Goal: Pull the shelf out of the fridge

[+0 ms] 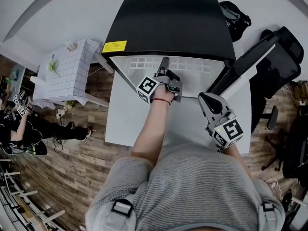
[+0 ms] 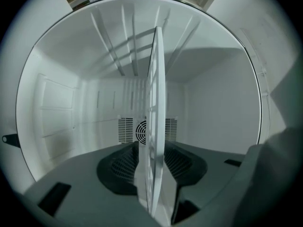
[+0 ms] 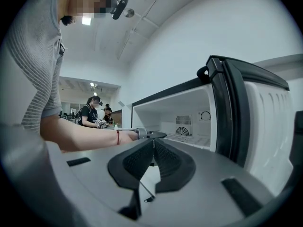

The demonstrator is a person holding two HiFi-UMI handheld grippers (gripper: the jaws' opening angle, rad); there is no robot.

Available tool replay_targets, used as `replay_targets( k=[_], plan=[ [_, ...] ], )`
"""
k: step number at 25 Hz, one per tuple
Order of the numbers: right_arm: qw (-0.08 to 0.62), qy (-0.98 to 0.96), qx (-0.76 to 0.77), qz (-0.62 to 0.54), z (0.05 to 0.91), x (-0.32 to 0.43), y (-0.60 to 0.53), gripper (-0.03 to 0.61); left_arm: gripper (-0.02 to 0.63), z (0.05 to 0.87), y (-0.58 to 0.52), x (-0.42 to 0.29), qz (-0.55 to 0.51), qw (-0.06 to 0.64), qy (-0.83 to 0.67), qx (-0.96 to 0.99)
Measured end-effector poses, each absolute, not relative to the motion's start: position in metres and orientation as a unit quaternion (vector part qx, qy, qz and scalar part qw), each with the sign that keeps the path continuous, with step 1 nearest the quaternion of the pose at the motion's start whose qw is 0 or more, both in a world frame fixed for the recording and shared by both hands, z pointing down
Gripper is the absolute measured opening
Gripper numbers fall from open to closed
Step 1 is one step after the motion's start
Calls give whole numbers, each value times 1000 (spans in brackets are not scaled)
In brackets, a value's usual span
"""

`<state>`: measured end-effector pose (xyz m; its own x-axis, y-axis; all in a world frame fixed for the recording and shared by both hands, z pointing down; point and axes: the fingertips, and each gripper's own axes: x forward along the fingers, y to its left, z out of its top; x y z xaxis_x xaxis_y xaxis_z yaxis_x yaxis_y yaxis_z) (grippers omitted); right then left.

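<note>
1. Inside the small black box-shaped fridge [image 1: 168, 25] lies the flat white grid shelf [image 1: 192, 69], which looks like plastic. It sits level in the open front.
2. Its long side runs from one side wall to the other. Its front edge points out at the person.
3. I think the job has only just begun. The black-edged door [image 1: 250, 66] is swung open, but the shelf is not pulled out yet. Grabbing and sliding it out are left.
4. The left gripper [image 1: 165, 65] reaches in, turned on its side. Its jaws are spread wide, with the shelf's front edge between them. They do not seem to squeeze it.
5. The right gripper [image 1: 206, 99] waits near the person's body, over the white table [image 1: 120, 124]. Its jaws are pressed together and hold nothing.
</note>
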<state>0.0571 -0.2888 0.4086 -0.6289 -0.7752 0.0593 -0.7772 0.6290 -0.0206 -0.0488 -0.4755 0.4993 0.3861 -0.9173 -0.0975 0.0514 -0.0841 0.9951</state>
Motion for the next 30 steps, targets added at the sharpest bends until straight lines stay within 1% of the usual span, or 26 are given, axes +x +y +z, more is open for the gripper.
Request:
replay_targets(
  k=[20, 30],
  plan=[
    [23, -904, 426, 32, 416, 55, -298, 14, 152, 509, -501, -45, -435, 582, -370, 579],
    [28, -906, 420, 42, 421, 55, -301, 14, 150, 509, -510, -49, -438, 565, -395, 577]
  ],
)
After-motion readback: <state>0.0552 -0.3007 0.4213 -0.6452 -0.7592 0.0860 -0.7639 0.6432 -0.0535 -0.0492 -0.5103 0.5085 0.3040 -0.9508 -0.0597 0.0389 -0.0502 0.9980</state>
